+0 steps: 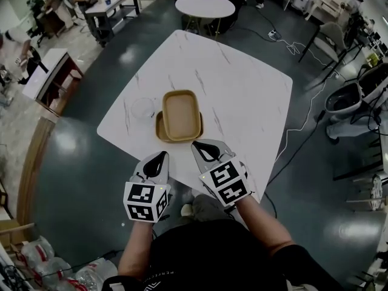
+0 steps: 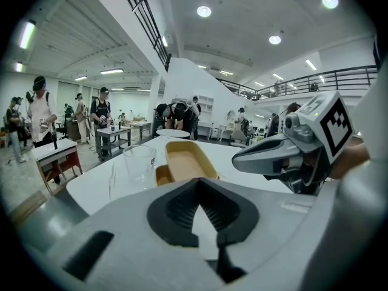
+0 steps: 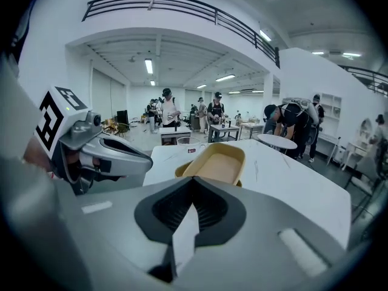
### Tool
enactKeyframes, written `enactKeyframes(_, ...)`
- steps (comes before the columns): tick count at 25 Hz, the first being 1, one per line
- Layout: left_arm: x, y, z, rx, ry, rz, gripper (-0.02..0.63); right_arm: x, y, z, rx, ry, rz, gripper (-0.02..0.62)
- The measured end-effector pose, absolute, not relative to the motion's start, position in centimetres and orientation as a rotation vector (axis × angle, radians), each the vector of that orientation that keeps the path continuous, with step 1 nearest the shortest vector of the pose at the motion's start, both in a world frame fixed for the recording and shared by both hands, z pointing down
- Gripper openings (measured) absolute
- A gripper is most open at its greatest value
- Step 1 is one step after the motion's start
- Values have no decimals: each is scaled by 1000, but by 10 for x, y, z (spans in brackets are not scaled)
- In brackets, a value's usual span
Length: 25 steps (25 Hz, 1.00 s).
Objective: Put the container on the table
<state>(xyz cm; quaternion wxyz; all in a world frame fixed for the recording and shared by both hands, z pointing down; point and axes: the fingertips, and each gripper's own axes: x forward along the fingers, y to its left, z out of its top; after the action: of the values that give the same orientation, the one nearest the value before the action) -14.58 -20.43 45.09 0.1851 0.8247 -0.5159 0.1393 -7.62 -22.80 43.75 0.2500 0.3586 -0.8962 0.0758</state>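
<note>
Left tool, right tool closed; left gripper view shows glass, overhead perhaps faintly

It's bright in here, evenly lit from above: round ceiling lamps at the top of the left gripper view, strip lights in the upper middle of the right one. The white tabletop glares slightly, and the glossy floor shows pale reflections at upper left. Shadows are soft. Both gripper views bulge, with black corners. The left claw and right claw, close to the lens, look soft.
</note>
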Motion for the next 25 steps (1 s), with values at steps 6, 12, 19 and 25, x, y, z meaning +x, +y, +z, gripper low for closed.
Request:
enactKeyframes(6, -143, -199, 444, 2324, -1452, 383, -6, -72, -224, 437, 1024, -2472, 302, -2)
enactKeyframes(12, -143, -200, 438, 2324, -1464, 414, -6, -72, -222, 439, 1032, -2484, 349, -2)
enactKeyframes(19, -140, -203, 432, 2330, -1464, 422, -6, -68, -225, 440, 1044, -2486, 371, -2)
enactKeyframes(25, -141, -204, 439, 2329, -1463, 440, -6, -69, -227, 440, 1059, -2495, 386, -2)
